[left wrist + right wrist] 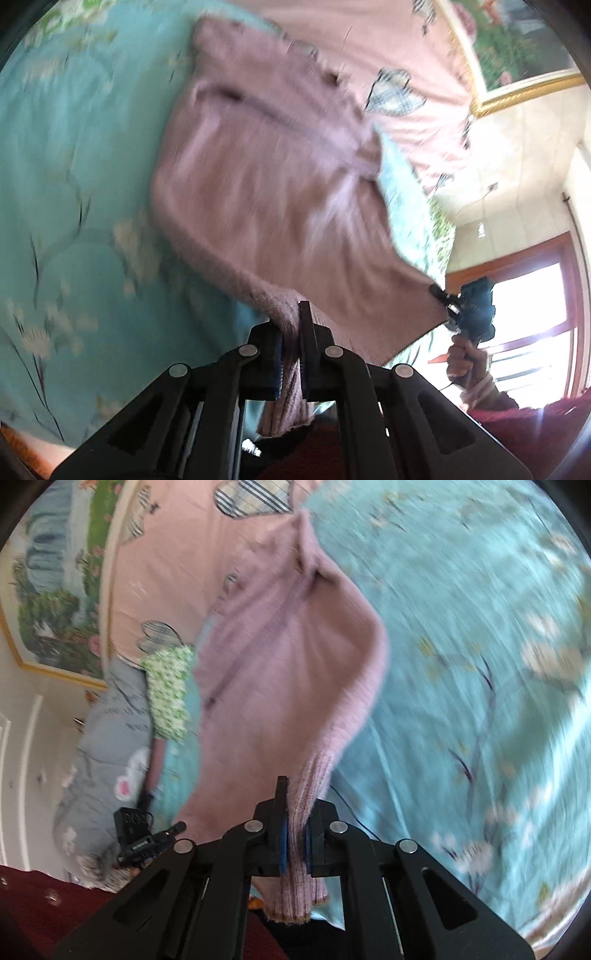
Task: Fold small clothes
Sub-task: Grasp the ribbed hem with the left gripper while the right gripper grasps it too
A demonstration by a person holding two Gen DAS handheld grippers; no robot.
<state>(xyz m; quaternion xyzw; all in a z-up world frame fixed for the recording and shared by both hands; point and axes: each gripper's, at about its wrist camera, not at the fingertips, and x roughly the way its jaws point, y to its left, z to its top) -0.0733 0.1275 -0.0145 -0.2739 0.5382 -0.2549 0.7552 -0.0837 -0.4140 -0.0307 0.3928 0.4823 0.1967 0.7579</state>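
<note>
Between our grippers: we're holding the pink sweater [258,177] over the teal quilt [74,166].
Left gripper [291,332]: clamping the hem.
Right gripper [295,812]: pinching a ribbed cuff.

Teal floral quilt [461,646], pink sheet [177,565] w/ plaid hearts, framed pic [517,55], window [532,314]

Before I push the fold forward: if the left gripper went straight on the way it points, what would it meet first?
The pink sweater it is already clamped on, draped right ahead of the left gripper; past that, probably the teal bedspread, though blur makes depth uncertain.
</note>
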